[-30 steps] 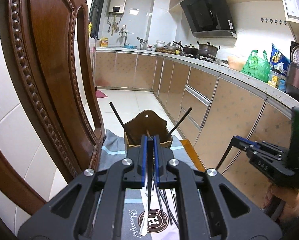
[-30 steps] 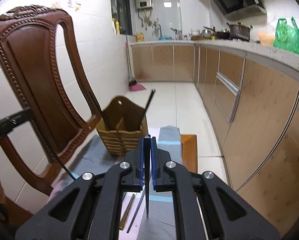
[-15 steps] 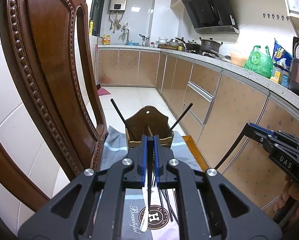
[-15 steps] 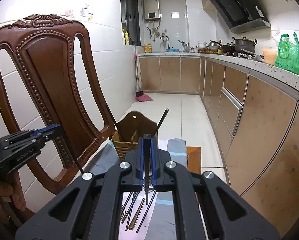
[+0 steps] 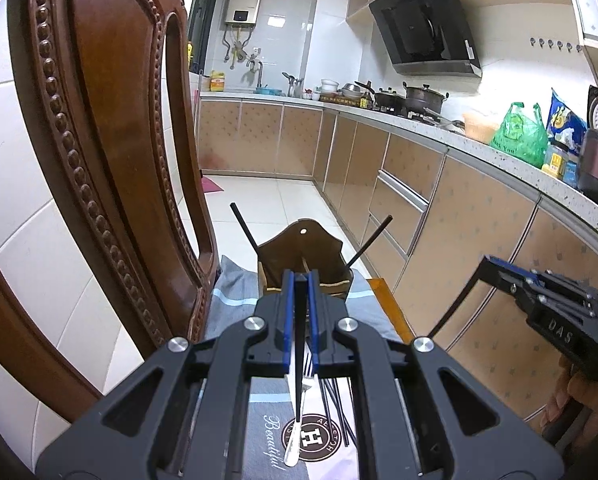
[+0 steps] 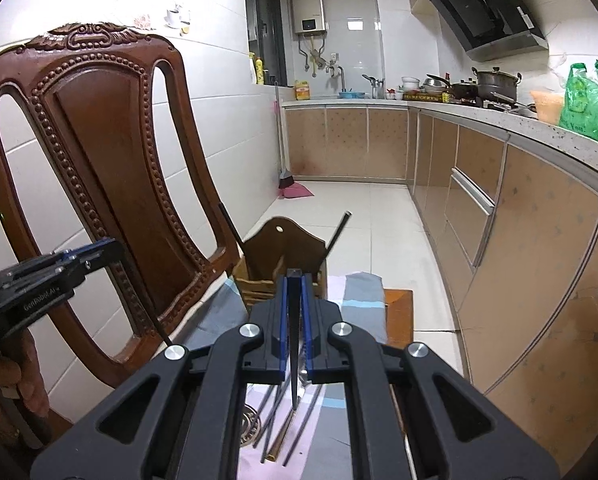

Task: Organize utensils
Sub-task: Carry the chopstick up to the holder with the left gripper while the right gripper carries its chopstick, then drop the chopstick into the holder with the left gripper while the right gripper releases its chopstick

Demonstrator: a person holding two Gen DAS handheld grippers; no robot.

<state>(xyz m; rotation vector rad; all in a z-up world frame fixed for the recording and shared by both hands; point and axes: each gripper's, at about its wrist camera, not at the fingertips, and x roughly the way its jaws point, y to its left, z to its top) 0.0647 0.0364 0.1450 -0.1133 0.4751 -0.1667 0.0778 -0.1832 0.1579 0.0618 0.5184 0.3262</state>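
A brown wooden utensil holder stands at the far end of a grey cloth, with two black chopsticks leaning out of it. My left gripper is shut on a black chopstick that hangs down over the cloth. My right gripper is shut on another black chopstick. Both are held above the cloth, short of the holder. Several black chopsticks, a fork and a silver spoon lie on the cloth below. The right gripper also shows in the left wrist view, the left one in the right wrist view.
A carved wooden chair back stands close on the left of the cloth. The small wooden table's edge shows right of the cloth. Kitchen cabinets and a cluttered counter run along the right.
Both grippers have risen and pulled back a little from the holder, each still holding its chopstick. The right gripper has swung left, so the holder sits more centred in its view.
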